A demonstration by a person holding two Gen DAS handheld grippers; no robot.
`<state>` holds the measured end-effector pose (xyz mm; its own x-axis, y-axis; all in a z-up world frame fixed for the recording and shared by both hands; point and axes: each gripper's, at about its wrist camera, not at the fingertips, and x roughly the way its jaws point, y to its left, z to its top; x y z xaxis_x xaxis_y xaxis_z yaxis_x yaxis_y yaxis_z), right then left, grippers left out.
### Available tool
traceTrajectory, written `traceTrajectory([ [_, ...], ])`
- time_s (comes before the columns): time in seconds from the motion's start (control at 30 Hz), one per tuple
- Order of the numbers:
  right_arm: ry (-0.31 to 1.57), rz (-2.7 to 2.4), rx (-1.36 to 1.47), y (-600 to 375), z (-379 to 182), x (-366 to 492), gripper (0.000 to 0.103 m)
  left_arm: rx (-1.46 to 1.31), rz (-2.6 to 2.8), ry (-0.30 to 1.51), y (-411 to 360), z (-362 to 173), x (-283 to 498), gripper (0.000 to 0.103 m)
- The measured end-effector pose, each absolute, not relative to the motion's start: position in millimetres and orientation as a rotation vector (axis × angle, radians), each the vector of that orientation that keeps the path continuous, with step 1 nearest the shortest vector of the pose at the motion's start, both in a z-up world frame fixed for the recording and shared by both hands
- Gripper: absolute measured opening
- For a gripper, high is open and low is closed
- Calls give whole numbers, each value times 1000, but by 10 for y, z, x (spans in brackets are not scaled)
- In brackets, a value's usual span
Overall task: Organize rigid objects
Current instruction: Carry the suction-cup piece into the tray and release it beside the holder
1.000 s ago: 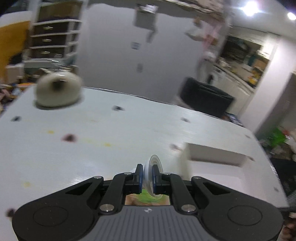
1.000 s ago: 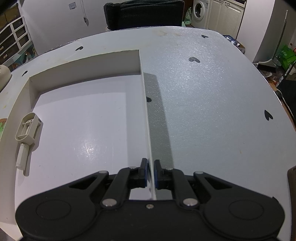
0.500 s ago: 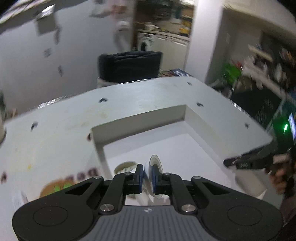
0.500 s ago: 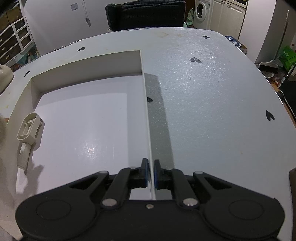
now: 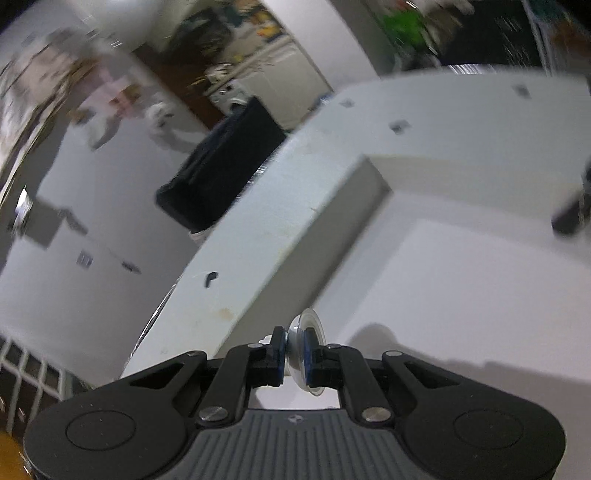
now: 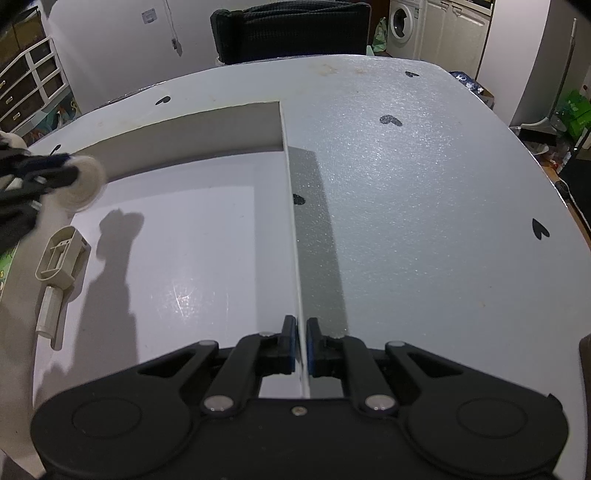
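My left gripper (image 5: 294,338) is shut on a small clear round disc (image 5: 306,356), held on edge between the blue pads. The view is tilted and blurred. In the right wrist view it enters from the left, the left gripper (image 6: 72,171) holding the disc (image 6: 88,179) over the far left corner of a shallow white box (image 6: 184,136). My right gripper (image 6: 301,345) is shut on the box's thin right wall (image 6: 291,221). A beige plastic piece (image 6: 61,258) with a white stub lies on the box floor by the left wall.
The box sits on a white foam table top (image 6: 424,184) marked with small black hearts. A black chair back (image 6: 291,29) stands behind the far edge. White drawers (image 6: 33,85) are at the far left, a washing machine (image 6: 404,22) at the back.
The left gripper swung across the table to above the box and rolled, still carrying the disc. It and its shadow now show in the right wrist view. The right gripper stayed put.
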<state>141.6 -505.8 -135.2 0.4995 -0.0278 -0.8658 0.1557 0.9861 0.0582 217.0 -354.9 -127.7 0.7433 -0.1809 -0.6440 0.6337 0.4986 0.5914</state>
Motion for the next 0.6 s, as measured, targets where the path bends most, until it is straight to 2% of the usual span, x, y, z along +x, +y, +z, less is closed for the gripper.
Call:
traceTrajectory([
  [0.1, 1042, -111, 132, -5057, -1352, 1415, 8, 985, -564, 525, -3628, -1392, 2043, 12],
  [0.13, 1042, -111, 133, -5057, -1352, 1414, 8, 978, -582, 525, -3644, -1390, 2026, 16],
  [0.3, 1042, -112, 134, -5050, -1352, 1413, 8, 801, -697, 668, -3628, -1322, 2001, 20],
  [0.47, 1043, -110, 130, -5051, -1354, 1414, 8, 675, -729, 736, -3550, -1288, 1879, 25],
  [0.6, 1044, -109, 128, -5047, -1354, 1412, 8, 574, -742, 781, -3466, -1203, 1810, 34],
])
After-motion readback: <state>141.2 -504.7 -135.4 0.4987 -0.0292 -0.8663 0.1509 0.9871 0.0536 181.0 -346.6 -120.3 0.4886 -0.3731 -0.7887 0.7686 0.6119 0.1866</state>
